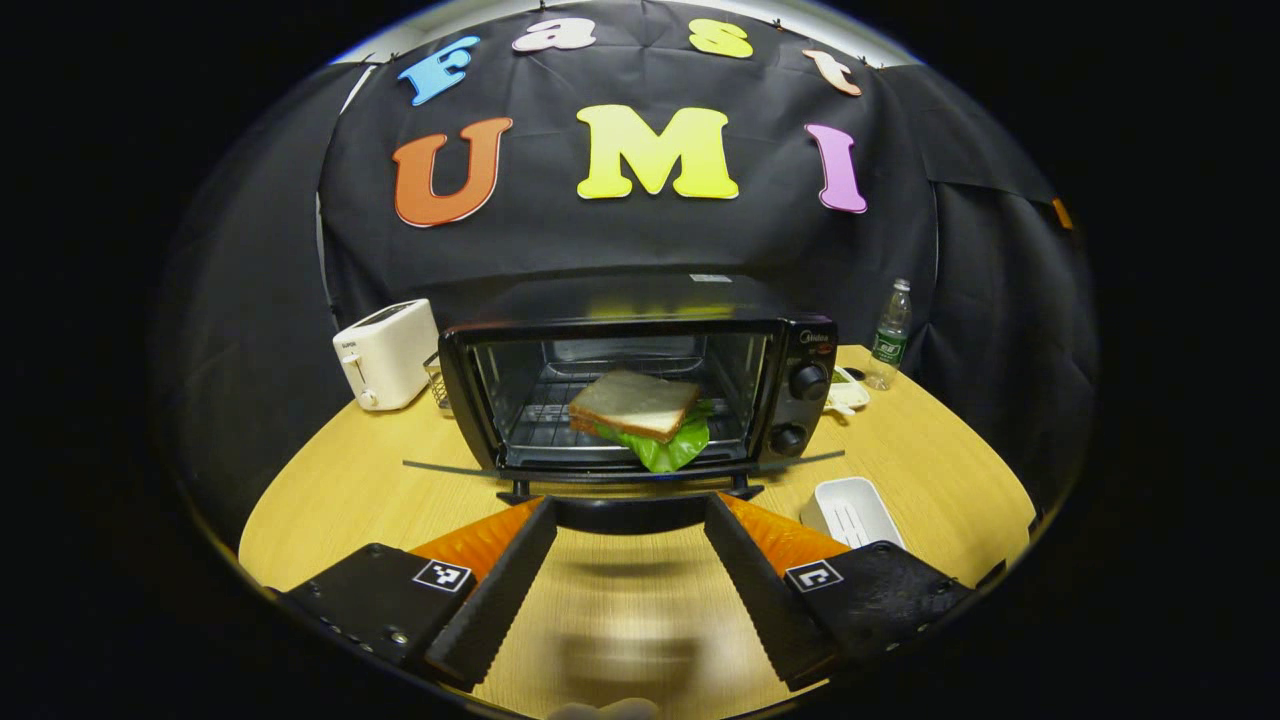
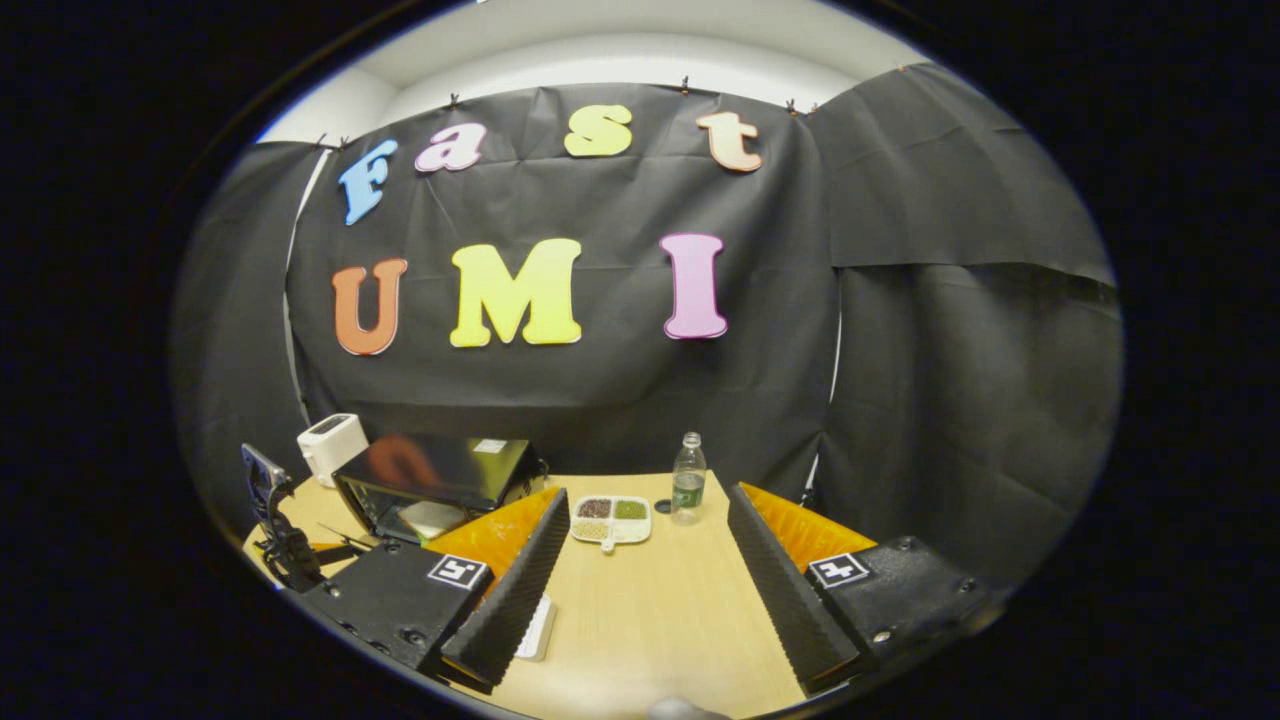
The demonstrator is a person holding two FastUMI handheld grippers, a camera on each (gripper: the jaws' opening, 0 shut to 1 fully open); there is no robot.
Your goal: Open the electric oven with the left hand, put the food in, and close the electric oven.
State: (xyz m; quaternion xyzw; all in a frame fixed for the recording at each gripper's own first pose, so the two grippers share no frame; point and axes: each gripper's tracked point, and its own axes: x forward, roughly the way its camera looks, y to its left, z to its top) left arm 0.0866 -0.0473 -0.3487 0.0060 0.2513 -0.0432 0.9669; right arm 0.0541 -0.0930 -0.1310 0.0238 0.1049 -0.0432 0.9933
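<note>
Electric oven [image 1: 640,395] on wooden table [image 1: 900,460], door [image 1: 625,468] folded down flat, open. Sandwich [image 1: 645,415] with lettuce on the wire rack inside, right of centre. Left gripper [image 1: 630,540] just before the door edge, fingers spread, holding nothing. Right gripper [image 2: 648,560] well apart over bare table, fingers likewise spread and empty. Toaster [image 1: 385,352] left of oven, water bottle [image 1: 889,335] to its right, white tray [image 1: 852,510] near front. Divided dish [image 2: 611,520] beside bottle; contents possibly grains, too small to confirm.
</note>
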